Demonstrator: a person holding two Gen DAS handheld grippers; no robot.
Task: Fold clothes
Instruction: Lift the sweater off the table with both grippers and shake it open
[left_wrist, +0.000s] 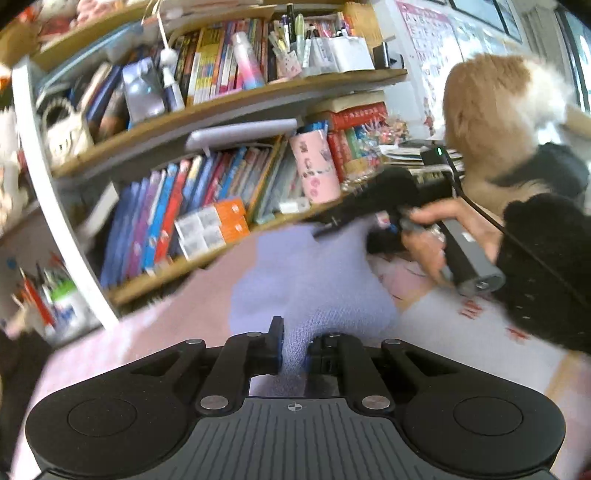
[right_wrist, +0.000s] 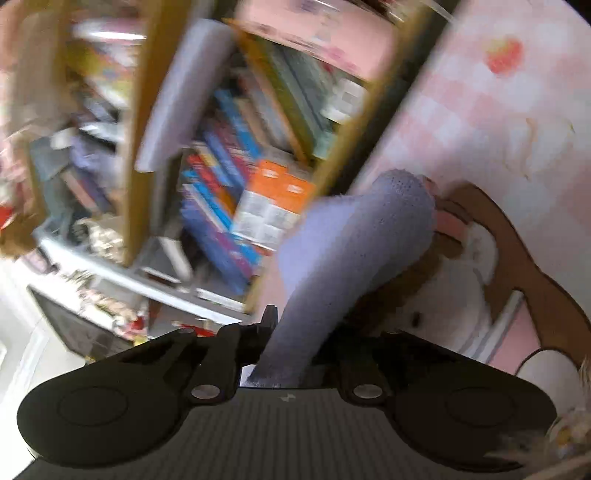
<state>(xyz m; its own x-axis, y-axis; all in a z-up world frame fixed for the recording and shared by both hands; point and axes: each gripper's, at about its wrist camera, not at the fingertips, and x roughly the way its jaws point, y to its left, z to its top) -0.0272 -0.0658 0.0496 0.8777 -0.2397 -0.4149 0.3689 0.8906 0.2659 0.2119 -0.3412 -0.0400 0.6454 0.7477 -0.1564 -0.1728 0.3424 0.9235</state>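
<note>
A lavender knit garment (left_wrist: 314, 273) hangs stretched between both grippers above a pink checked cover (left_wrist: 110, 350). In the left wrist view my left gripper (left_wrist: 295, 343) is shut on its near end, with the fabric bunched between the fingers. At the right of that view a hand (left_wrist: 436, 232) in a black fuzzy sleeve holds my right gripper (left_wrist: 325, 225), which pinches the far end. In the blurred, tilted right wrist view my right gripper (right_wrist: 291, 332) is shut on the lavender garment (right_wrist: 362, 229), which rises from the jaws and folds over the pink cover (right_wrist: 480, 110).
A crowded bookshelf (left_wrist: 207, 192) stands close behind the cover and fills the left of the right wrist view as the bookshelf (right_wrist: 229, 184). A pen pot (left_wrist: 55, 306) sits at the left. A fluffy brown and white animal or toy (left_wrist: 495, 110) is at the upper right.
</note>
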